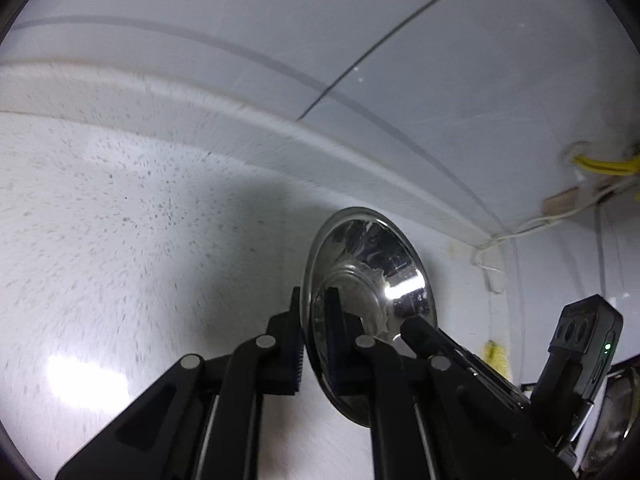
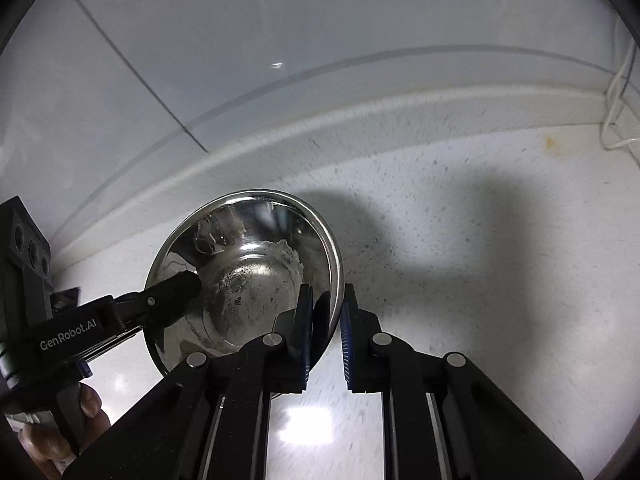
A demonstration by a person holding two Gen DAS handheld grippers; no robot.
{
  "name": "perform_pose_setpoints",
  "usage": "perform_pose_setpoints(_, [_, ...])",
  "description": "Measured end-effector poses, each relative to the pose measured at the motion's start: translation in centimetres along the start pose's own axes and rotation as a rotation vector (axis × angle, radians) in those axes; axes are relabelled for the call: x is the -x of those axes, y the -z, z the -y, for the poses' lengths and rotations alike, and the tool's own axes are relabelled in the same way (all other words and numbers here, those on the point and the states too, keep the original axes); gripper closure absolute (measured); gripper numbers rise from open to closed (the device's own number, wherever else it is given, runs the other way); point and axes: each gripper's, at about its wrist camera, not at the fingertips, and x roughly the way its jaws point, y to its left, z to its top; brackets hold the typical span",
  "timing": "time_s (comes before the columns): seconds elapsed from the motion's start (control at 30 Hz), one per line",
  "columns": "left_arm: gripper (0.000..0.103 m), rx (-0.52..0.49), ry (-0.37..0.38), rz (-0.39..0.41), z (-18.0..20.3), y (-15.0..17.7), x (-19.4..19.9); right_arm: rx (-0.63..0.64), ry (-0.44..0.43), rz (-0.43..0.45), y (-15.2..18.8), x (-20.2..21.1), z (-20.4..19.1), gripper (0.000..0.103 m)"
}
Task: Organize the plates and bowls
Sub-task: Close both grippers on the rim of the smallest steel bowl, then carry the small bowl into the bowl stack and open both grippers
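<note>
Seemingly caught mid-lift, your left hand-held gripper (image 1: pixel 314 334) pinched the rim of a steel bowl (image 1: pixel 370 276) in the left wrist view, one finger inside and one outside, the bowl tipped on edge above the speckled white bench (image 1: pixel 120 240). Your right hand-held gripper (image 1: pixel 420 330) reached in from the right, its tip at the bowl's inner wall.

Seen from the right wrist, your right hand-held gripper (image 2: pixel 325 330) straddled the near rim of the same bowl (image 2: pixel 248 276), its jaws closed on it. Your left hand-held gripper (image 2: pixel 176 292) entered from the left, its finger inside the bowl, your hand (image 2: pixel 64 432) visible below.
</note>
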Motion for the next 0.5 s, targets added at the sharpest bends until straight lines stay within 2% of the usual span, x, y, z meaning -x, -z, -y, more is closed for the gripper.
perform_pose_setpoints(0.13, [0.095,-0.023,0.045,0.032,2.2,1.8,4.9,0.017,-0.013,0.062,1.2,5.7,-0.6,0.091])
perform_pose_setpoints(0.27, [0.095,-0.056,0.076,0.033,4.5,5.5,8.9,0.034,-0.022,0.094,3.5,10.8,-0.5,0.091])
perform_pose_setpoints(0.5, [0.095,-0.117,0.162,-0.050,7.6,15.0,13.3,0.057,-0.006,0.135,12.3,19.2,1.8,0.091])
